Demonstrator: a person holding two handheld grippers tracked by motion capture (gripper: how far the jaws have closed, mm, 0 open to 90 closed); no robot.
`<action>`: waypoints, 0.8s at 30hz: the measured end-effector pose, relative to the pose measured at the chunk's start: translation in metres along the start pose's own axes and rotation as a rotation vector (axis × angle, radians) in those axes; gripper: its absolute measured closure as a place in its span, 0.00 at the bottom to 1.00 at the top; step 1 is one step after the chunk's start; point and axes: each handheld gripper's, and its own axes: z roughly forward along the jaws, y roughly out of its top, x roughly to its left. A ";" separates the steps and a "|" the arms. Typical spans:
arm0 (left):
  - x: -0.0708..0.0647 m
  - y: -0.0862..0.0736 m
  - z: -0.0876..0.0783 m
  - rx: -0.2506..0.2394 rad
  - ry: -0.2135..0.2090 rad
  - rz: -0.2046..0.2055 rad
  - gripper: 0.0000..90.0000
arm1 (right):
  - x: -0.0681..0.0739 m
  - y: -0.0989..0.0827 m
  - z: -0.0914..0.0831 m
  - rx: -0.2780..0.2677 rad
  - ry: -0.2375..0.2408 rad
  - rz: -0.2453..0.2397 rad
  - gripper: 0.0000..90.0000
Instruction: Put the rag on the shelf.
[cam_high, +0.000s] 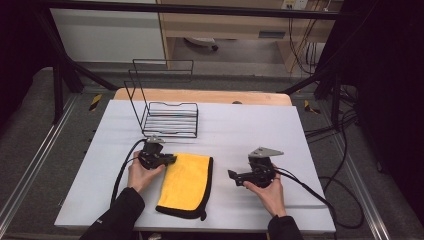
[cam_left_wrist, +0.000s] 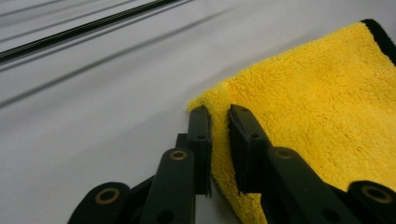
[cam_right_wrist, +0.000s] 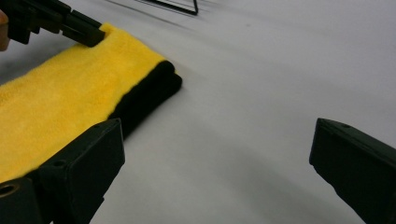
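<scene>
A folded yellow cloth (cam_high: 187, 182) with a black border lies on the white table, near the front. My left gripper (cam_high: 172, 159) sits at the cloth's far left corner and is shut on it. In the left gripper view a ridge of the yellow cloth (cam_left_wrist: 317, 102) is pinched between the pads of the left gripper (cam_left_wrist: 219, 112). My right gripper (cam_high: 231, 175) is held low just right of the cloth, pointing toward it, with its jaws wide apart and nothing between them. In the right gripper view, the right gripper (cam_right_wrist: 219, 140) looks over bare table, with the cloth (cam_right_wrist: 70, 102) to its left and the left gripper (cam_right_wrist: 88, 35) at the cloth's far corner.
A black wire rack (cam_high: 167, 117) stands on the table (cam_high: 260, 130) behind the cloth, left of centre. Cables trail from both grippers toward the front corners. Bare white surface lies to the right and at the back right.
</scene>
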 end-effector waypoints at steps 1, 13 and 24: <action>-0.001 0.000 0.000 0.001 0.005 0.006 0.87 | 0.003 0.003 0.006 0.005 0.004 0.007 0.06; -0.003 0.000 0.000 -0.005 0.020 0.035 0.87 | 0.030 0.030 0.066 0.073 0.035 0.018 0.24; -0.002 -0.001 0.000 -0.006 0.014 0.035 0.87 | 0.031 0.027 0.084 0.132 0.023 0.041 0.47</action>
